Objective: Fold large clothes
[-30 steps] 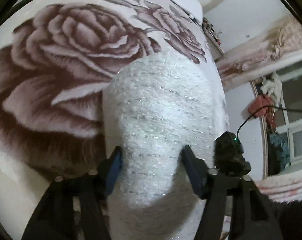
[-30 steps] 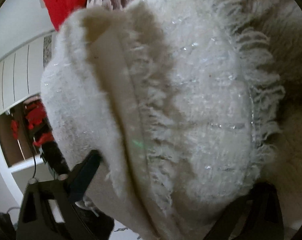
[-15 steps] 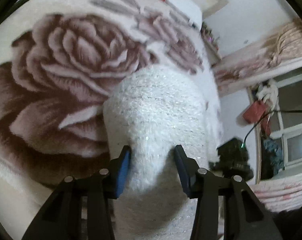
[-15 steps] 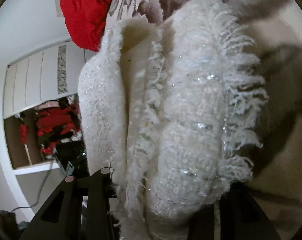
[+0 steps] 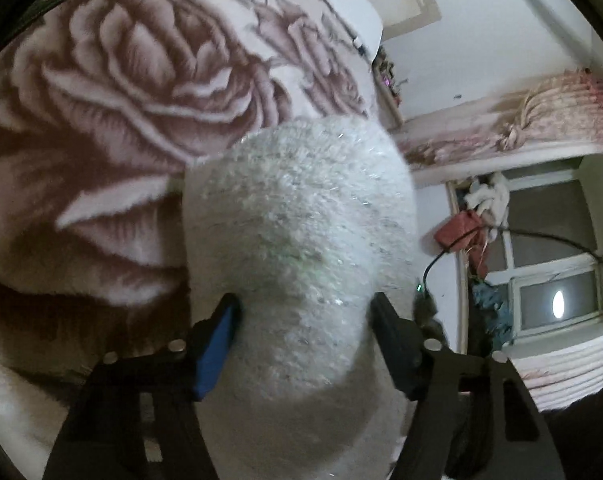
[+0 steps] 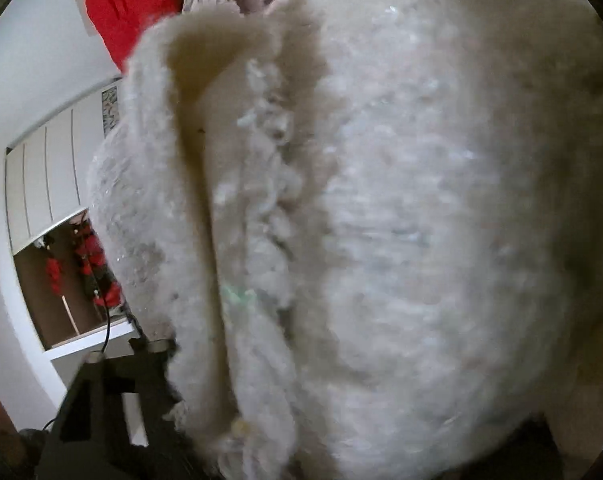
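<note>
Here, left claw (image 5: 301,320) just widened, clasping white sweater (image 5: 297,216), right claw's grip unclear.

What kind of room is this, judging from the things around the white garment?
Most likely a bedroom at home. The fluffy white garment lies on a bed covered by a rose-patterned blanket, a window has a draped curtain above it, and a wardrobe stands by the wall.

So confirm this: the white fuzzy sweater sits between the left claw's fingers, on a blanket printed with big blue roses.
Wrong on colour only. The left wrist view shows the white fuzzy sweater between the left claw fingers, on a blanket printed with big brown roses, not blue.
</note>
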`<action>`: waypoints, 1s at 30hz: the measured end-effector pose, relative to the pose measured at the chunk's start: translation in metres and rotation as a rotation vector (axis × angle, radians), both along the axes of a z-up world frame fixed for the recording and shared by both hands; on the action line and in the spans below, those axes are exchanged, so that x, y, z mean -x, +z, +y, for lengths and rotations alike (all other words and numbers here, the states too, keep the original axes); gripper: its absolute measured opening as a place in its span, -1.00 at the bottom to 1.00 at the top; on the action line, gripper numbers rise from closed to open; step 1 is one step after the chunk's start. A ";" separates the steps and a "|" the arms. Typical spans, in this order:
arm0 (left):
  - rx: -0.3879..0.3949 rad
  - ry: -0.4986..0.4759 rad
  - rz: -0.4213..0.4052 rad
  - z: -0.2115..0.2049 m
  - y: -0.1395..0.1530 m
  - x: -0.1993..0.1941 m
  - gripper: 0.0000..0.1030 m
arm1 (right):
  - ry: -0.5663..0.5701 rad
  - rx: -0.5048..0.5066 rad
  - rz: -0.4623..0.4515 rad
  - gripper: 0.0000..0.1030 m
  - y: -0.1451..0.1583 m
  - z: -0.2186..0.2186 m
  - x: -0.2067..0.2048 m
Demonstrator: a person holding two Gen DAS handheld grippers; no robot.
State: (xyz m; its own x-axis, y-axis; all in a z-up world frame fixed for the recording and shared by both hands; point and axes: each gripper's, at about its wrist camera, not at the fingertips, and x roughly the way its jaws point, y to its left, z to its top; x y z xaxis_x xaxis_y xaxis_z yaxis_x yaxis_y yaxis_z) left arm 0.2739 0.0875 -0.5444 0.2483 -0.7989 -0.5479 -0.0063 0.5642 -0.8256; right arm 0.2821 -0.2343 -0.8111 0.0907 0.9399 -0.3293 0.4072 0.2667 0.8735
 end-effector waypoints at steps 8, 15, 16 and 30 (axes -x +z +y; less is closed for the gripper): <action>-0.010 -0.020 -0.116 -0.001 0.057 -0.066 0.19 | -0.060 -0.042 -0.095 0.17 0.051 -0.002 -0.016; -0.013 -0.031 -0.162 -0.011 0.063 -0.151 0.18 | -0.111 0.042 -0.174 0.17 0.083 -0.044 -0.105; -0.002 -0.028 -0.163 -0.011 0.057 -0.167 0.18 | -0.105 0.055 -0.184 0.17 0.085 -0.048 -0.119; -0.155 -0.079 -0.128 -0.023 -0.013 -0.272 0.26 | -0.007 0.240 -0.159 0.24 0.030 -0.096 -0.307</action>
